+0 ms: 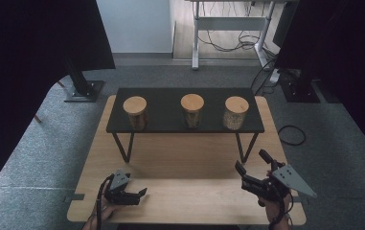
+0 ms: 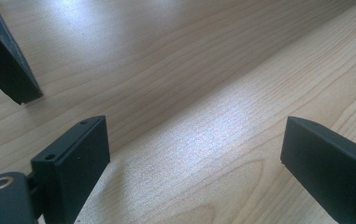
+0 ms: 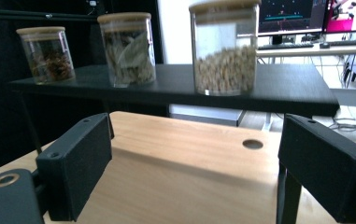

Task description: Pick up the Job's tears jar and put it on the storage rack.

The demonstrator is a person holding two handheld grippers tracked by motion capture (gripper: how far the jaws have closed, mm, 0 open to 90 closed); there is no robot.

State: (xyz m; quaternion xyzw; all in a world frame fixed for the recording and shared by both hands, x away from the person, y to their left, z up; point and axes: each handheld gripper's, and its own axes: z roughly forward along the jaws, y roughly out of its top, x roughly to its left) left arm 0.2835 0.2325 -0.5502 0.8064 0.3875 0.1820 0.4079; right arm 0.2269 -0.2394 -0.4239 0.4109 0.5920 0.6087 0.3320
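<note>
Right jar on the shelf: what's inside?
The right jar is about half full of small pale grains or beans; which exactly is unclear. A wooden lid covers the top, hiding the contents from the high view.

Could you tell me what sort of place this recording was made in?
Probably an office or lab set up for recording: a wooden table on grey carpet, dark curtains at both sides, and a desk with lit monitors and trailing cables behind the black shelf of jars.

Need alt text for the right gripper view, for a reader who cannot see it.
Three glass jars with wooden lids stand in a row on a black shelf above a wooden table: the grain jar nearest, the leaf jar, then the dark-filled jar. The right gripper is open and empty.
</note>
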